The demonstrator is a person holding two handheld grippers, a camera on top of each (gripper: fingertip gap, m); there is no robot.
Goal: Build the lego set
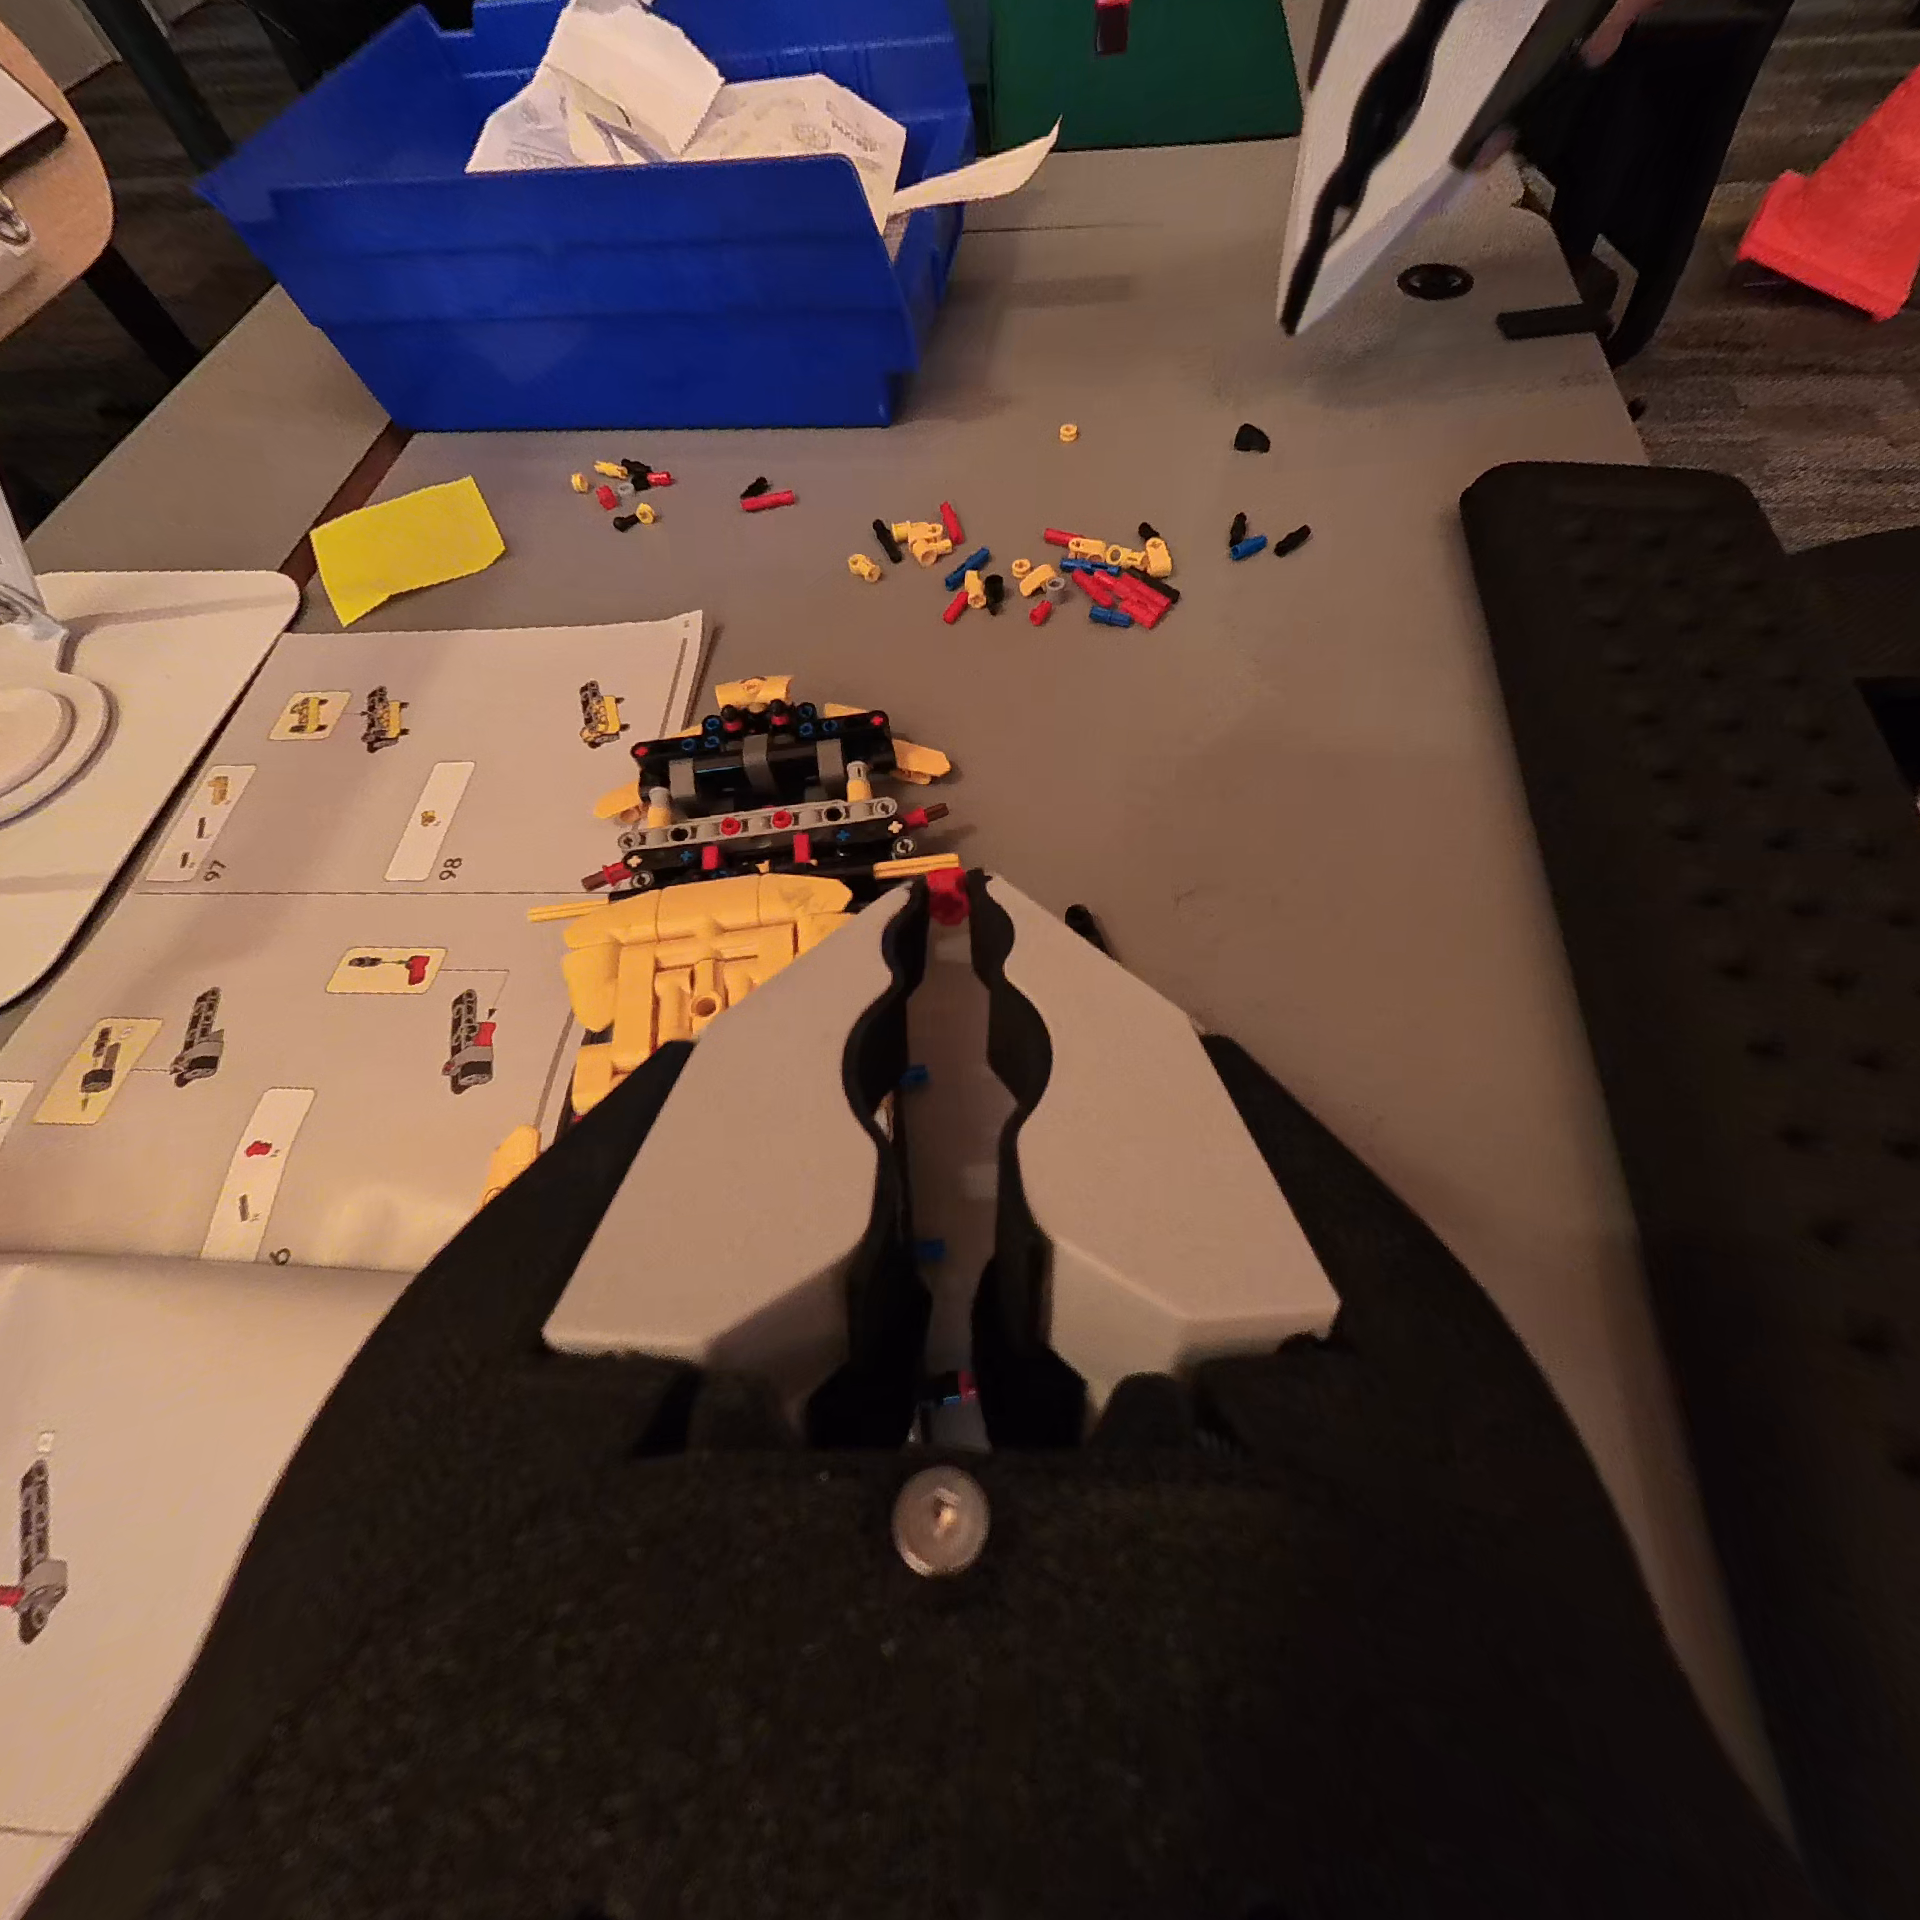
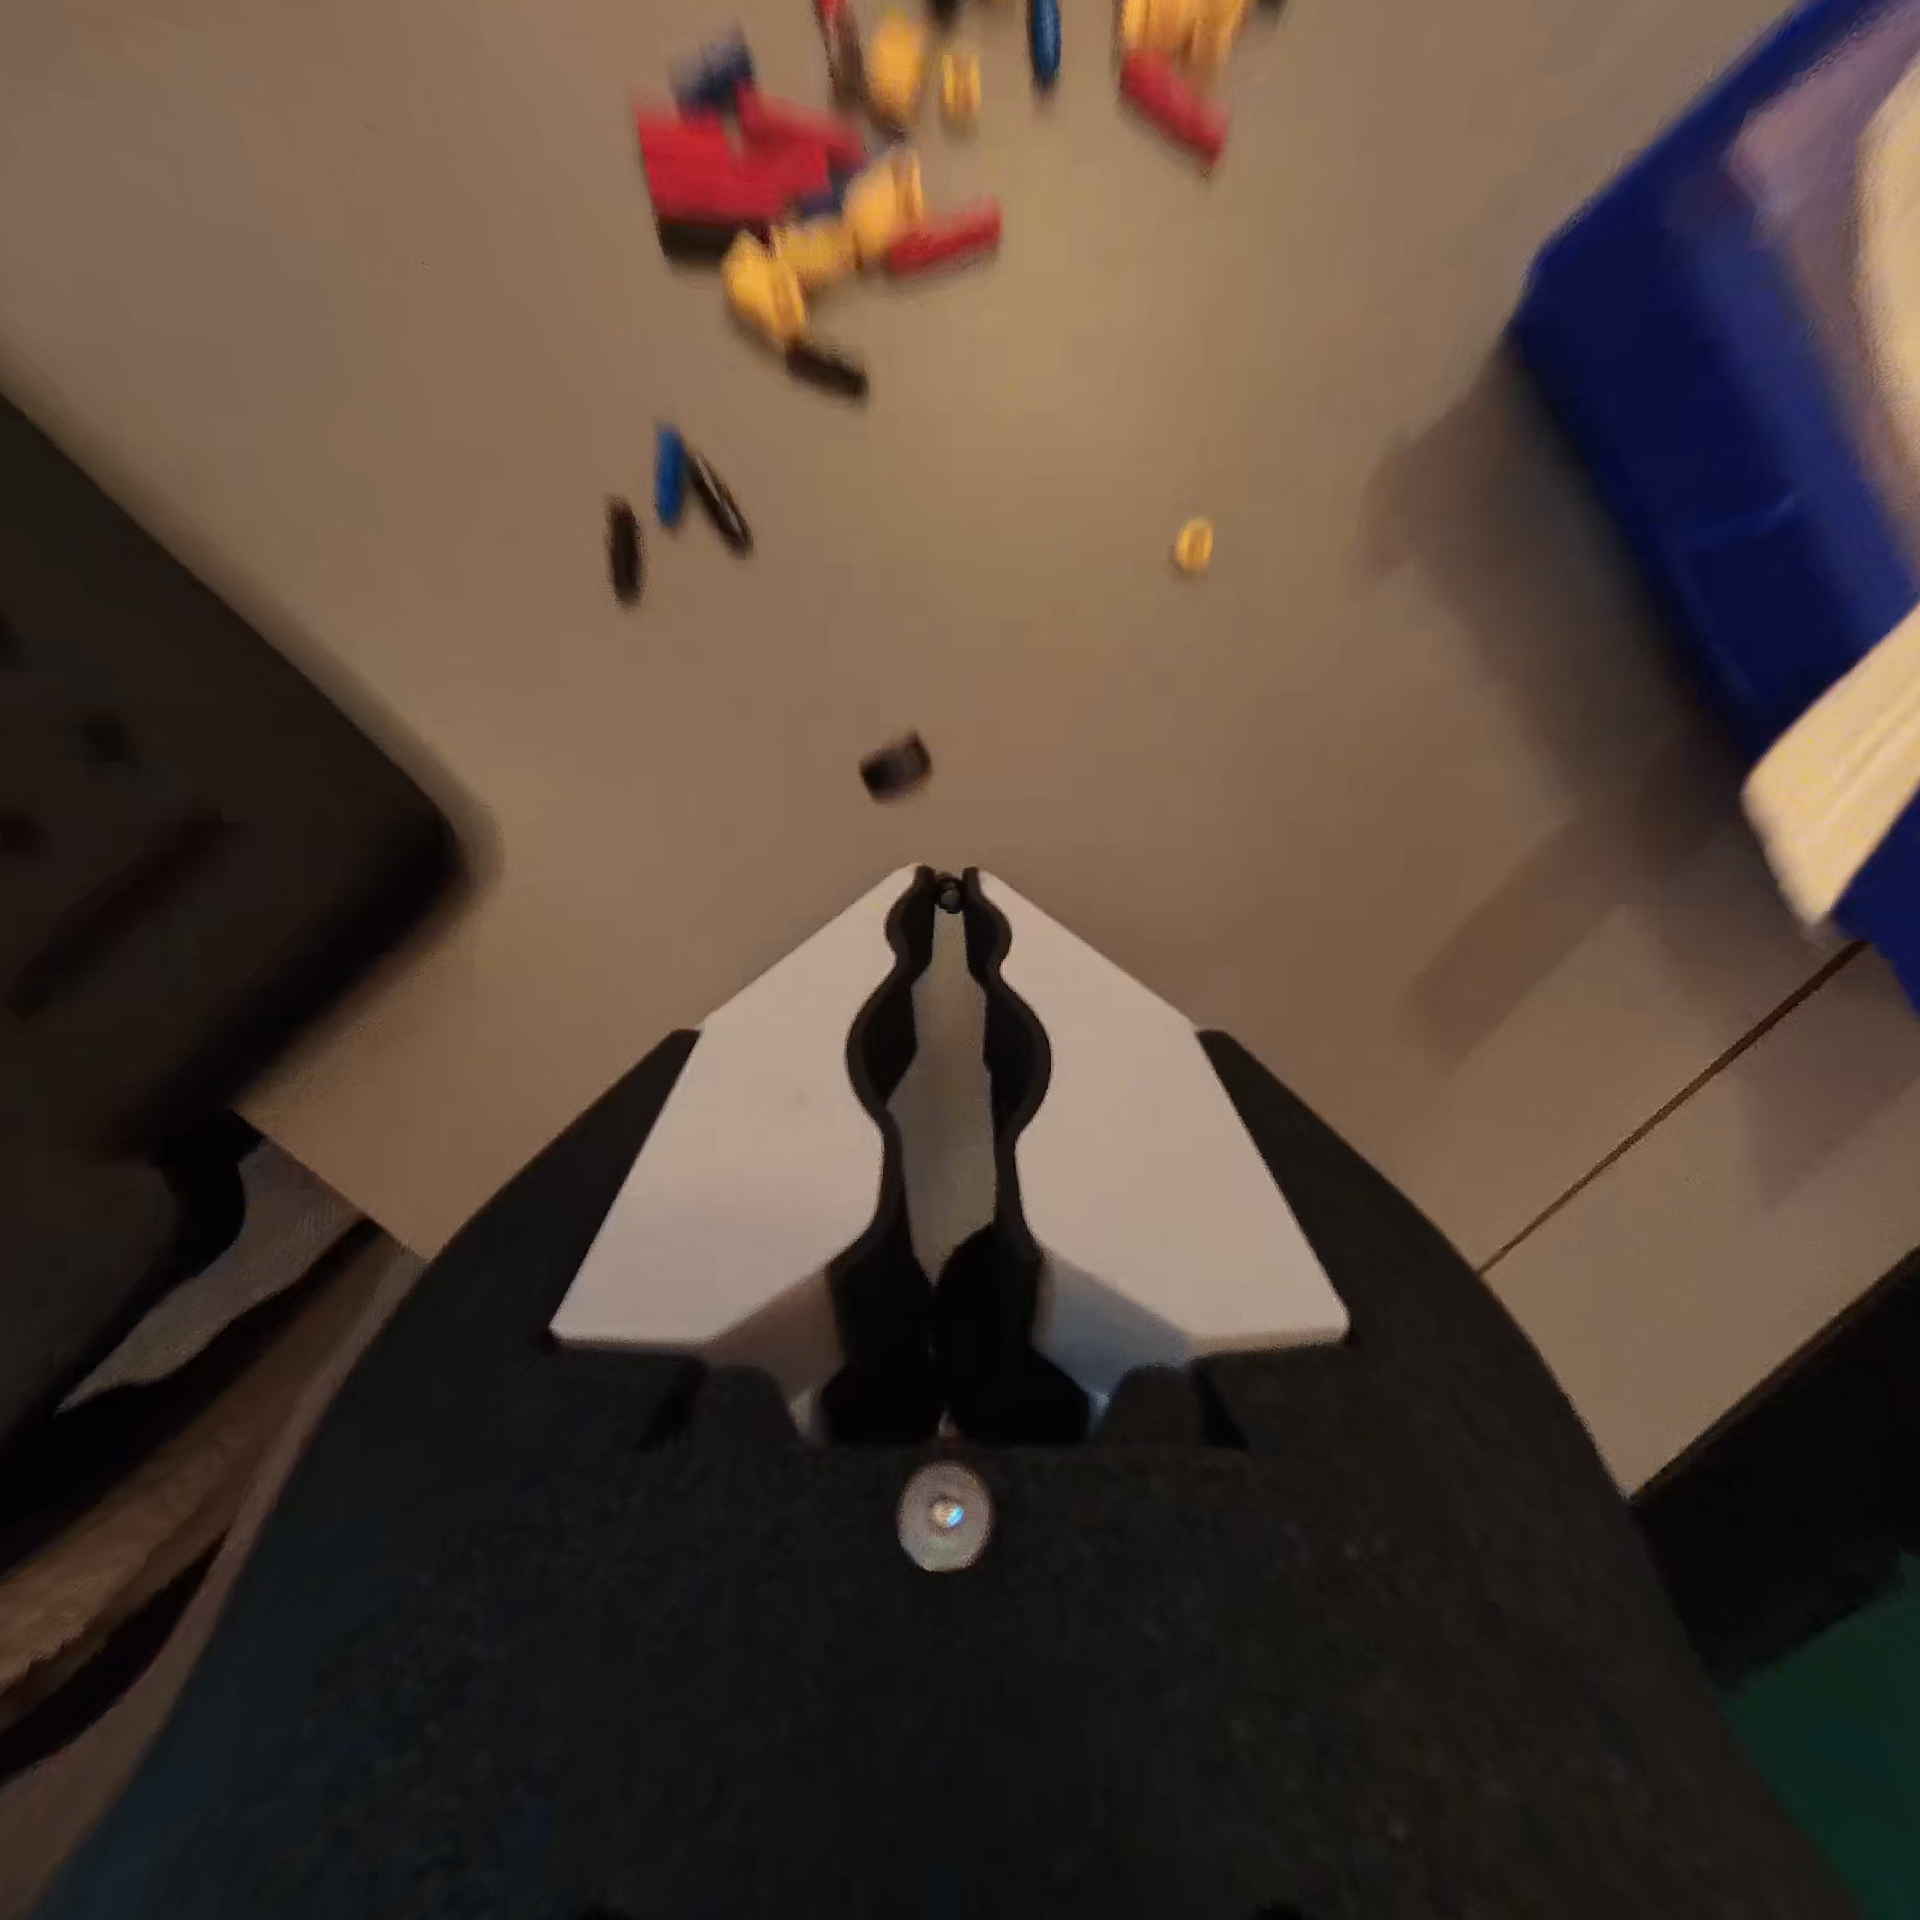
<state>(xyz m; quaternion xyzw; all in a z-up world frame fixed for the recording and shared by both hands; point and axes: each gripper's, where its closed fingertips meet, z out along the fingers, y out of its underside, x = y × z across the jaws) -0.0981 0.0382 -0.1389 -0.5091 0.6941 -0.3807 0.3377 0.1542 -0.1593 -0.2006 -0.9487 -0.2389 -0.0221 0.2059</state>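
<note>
Lego model [image 1: 764, 831], yellow, black and grey, lies on the grey table [image 1: 1299, 831] mid-scene, its left edge over the open instruction booklet [image 1: 416, 831]. Left gripper [image 1: 948, 896] sits right at the model's near right corner, fingers nearly closed on a small red piece [image 1: 943, 900] at the tips, pressed in against the model's side; whether that piece is already attached to the model is hard to tell. Beyond the model, loose pieces [image 1: 1081, 577] in red, yellow, blue and black are scattered across the far table, with a smaller cluster [image 1: 623, 488] farther left. A blue bin [image 1: 582, 281] stuffed with crumpled paper stands at the far edge, a yellow sheet [image 1: 407, 545] lies near it on the left, and a black chair [image 1: 1704, 935] crowds the table's right side. Up at far right the right gripper [image 1: 1314, 301] hangs above the table. In its own blurred view, the right gripper [image 2: 948, 891] has its fingers pinched almost shut on a tiny dark pin [image 2: 948, 894], with a black piece [image 2: 896, 767] on the table just past the tips and the loose pile [image 2: 831, 187] farther on.
</note>
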